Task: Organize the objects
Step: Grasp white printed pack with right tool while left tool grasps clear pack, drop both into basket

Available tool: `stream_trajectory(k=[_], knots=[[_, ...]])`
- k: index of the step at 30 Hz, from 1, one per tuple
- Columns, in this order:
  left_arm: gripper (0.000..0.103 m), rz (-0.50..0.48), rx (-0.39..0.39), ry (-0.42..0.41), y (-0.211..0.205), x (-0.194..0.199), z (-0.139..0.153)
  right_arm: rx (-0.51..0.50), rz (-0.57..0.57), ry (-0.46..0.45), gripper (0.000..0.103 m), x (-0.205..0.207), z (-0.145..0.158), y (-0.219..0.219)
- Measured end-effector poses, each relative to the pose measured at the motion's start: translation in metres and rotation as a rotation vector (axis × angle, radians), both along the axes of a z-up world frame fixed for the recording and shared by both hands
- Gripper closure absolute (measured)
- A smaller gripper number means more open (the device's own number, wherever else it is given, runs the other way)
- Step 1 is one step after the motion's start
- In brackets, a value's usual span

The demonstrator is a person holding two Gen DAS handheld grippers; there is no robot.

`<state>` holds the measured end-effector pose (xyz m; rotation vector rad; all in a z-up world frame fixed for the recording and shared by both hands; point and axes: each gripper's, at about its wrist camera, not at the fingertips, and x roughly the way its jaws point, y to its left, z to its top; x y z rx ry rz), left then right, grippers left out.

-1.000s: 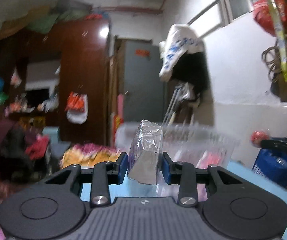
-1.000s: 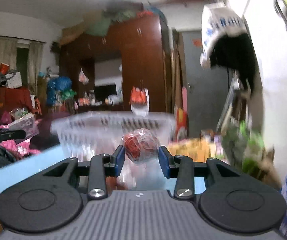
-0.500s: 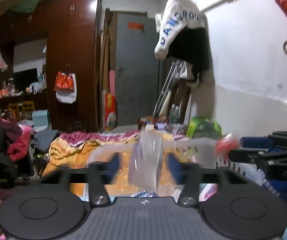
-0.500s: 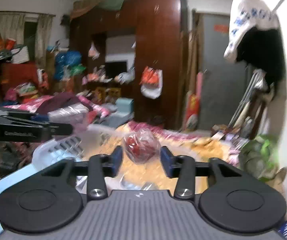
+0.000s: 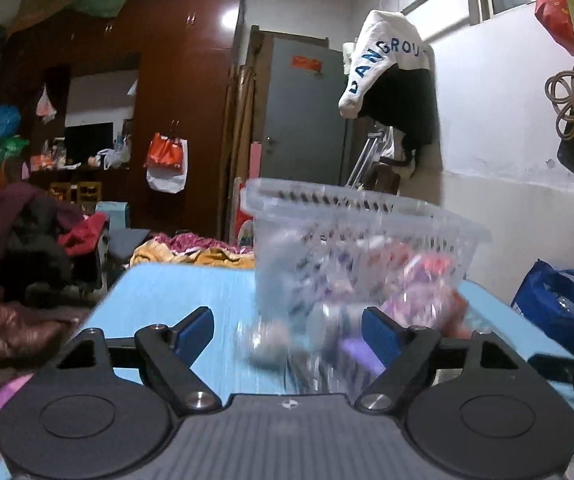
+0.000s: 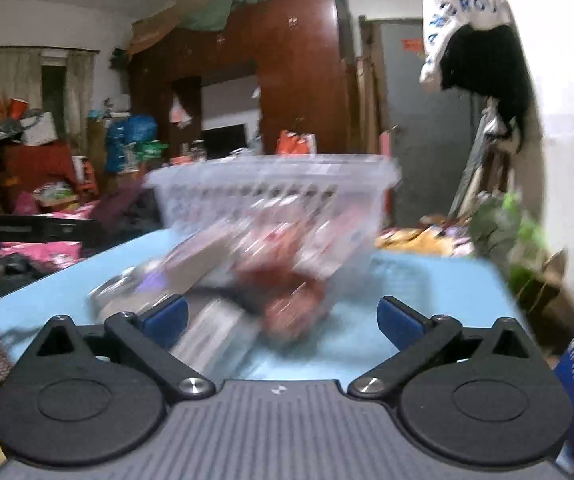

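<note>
Two grippers face one clear plastic basket (image 5: 367, 236) that stands on the light blue bench (image 5: 175, 292), and both have their blue-padded fingers spread wide with the jaws opening at this moment. Nothing is pressed between the pads of the left gripper (image 5: 287, 332); blurred wrapped packets (image 5: 271, 340) lie on the bench just in front of the basket, between those fingers but not gripped. The right gripper (image 6: 283, 316) is likewise empty-handed — a reddish wrapped item (image 6: 291, 304) and a pale flat packet (image 6: 215, 336) sit on the bench in front of the basket, in the gap between its fingers but apart from the pads.

Judging by the wide spread and the low aim toward the basket's foot, the fingers are set for letting go or for taking up the next loose piece; which one cannot be told from the blur.

Through the basket's slotted wall, a jumble of wrapped things shows — pink, red and whitish — filling it to about half its height. Single pieces inside are too smeared to name. The loose items beside it still look unsorted.
</note>
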<state>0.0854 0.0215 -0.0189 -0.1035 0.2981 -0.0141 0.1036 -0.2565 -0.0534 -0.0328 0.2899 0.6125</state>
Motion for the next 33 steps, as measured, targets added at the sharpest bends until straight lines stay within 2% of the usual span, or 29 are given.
stream_trajectory(k=[5, 8, 9, 10, 13, 18, 19, 23, 33], knots=[[0.019, -0.035, 0.035, 0.039, -0.012, 0.000, -0.012, -0.014, 0.078, 0.013, 0.012, -0.005, -0.008, 0.015], [0.019, -0.009, 0.072, 0.067, -0.019, 0.008, -0.019, -0.060, 0.121, 0.063, 0.032, -0.004, -0.015, 0.027], [0.019, 0.003, 0.082, 0.068, -0.020, 0.006, -0.024, -0.070, 0.130, 0.076, 0.043, -0.005, -0.019, 0.026], [0.019, 0.016, 0.088, 0.060, -0.022, 0.005, -0.026, -0.069, 0.134, 0.086, 0.046, -0.005, -0.021, 0.025], [0.019, 0.044, 0.110, 0.077, -0.026, 0.007, -0.030, -0.047, 0.125, 0.078, 0.047, -0.010, -0.020, 0.014], [0.020, 0.031, 0.107, 0.117, -0.029, 0.014, -0.037, -0.012, 0.077, 0.036, 0.048, -0.017, -0.013, -0.005], [0.024, 0.033, 0.112, 0.126, -0.031, 0.017, -0.039, -0.010, 0.067, 0.032, 0.048, -0.020, -0.014, -0.006], [0.068, 0.020, 0.123, 0.121, -0.034, 0.015, -0.040, 0.004, 0.031, 0.025, 0.049, -0.017, -0.015, -0.016], [0.069, -0.012, 0.108, 0.023, -0.034, -0.006, -0.033, 0.032, -0.041, 0.027, 0.051, -0.011, -0.019, -0.033]])
